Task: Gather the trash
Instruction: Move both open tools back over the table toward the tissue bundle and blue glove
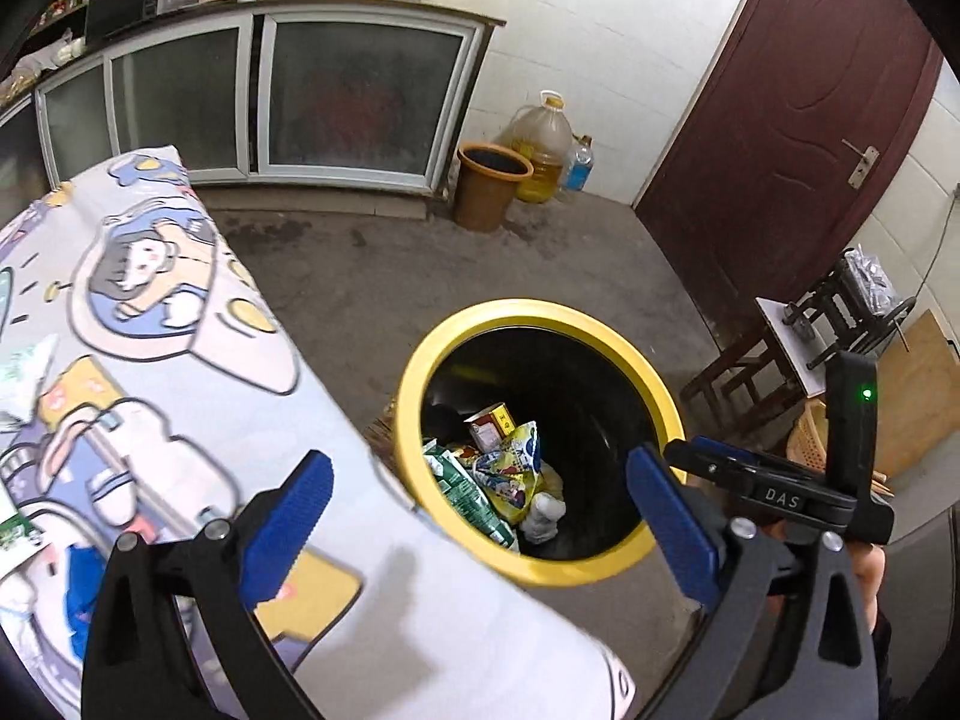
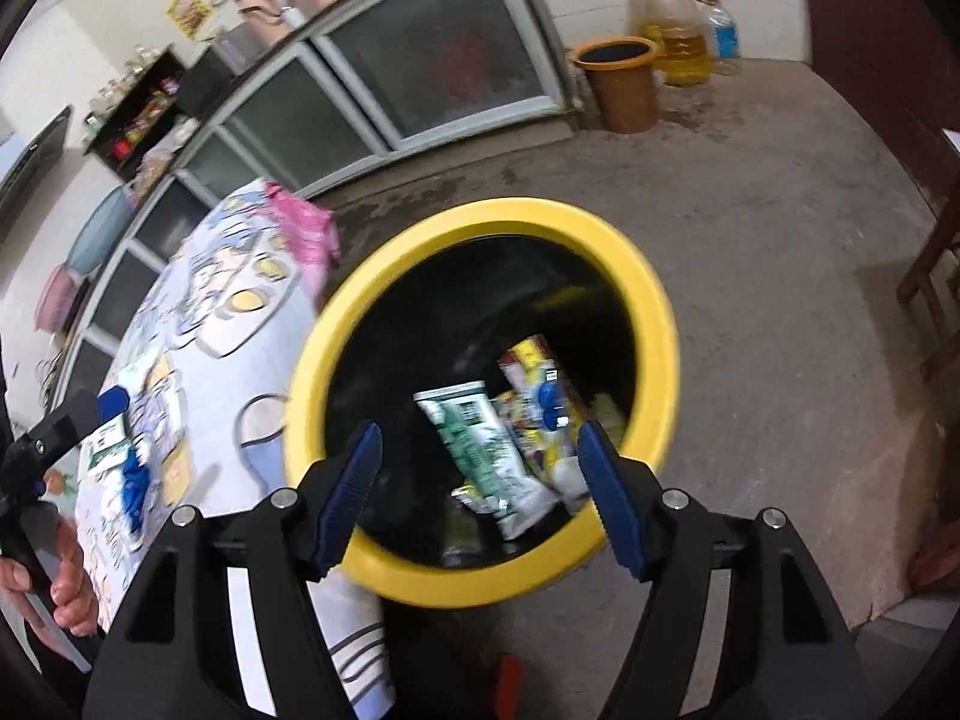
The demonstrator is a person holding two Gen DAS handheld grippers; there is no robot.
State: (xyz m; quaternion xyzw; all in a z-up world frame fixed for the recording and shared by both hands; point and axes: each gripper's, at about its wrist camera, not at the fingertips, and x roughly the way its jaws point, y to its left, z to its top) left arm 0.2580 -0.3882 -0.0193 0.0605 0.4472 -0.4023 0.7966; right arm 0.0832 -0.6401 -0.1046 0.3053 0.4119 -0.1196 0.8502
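A black trash bin with a yellow rim (image 1: 414, 372) (image 2: 654, 312) stands on the floor beside the table. Inside lie a green-and-white packet (image 1: 465, 489) (image 2: 480, 444), a yellow snack bag (image 1: 510, 468) (image 2: 540, 414) and other wrappers. My left gripper (image 1: 480, 498) is open and empty, over the table edge and the bin. My right gripper (image 2: 480, 468) is open and empty above the bin mouth; its body shows in the left wrist view (image 1: 780, 480). On the cartoon-print tablecloth (image 1: 180, 360) (image 2: 240, 312) lie a pink wrapper (image 2: 306, 228), a green-and-white wrapper (image 2: 108, 450) and a pale wrapper (image 1: 24, 372).
A brown bucket (image 1: 489, 183) (image 2: 621, 81), an oil jug (image 1: 543, 144) and a water bottle (image 1: 579, 165) stand by the far wall. A cabinet with glass doors (image 1: 270, 102) runs along the back. A dark red door (image 1: 792, 120) and wooden stools (image 1: 774, 348) are at the right.
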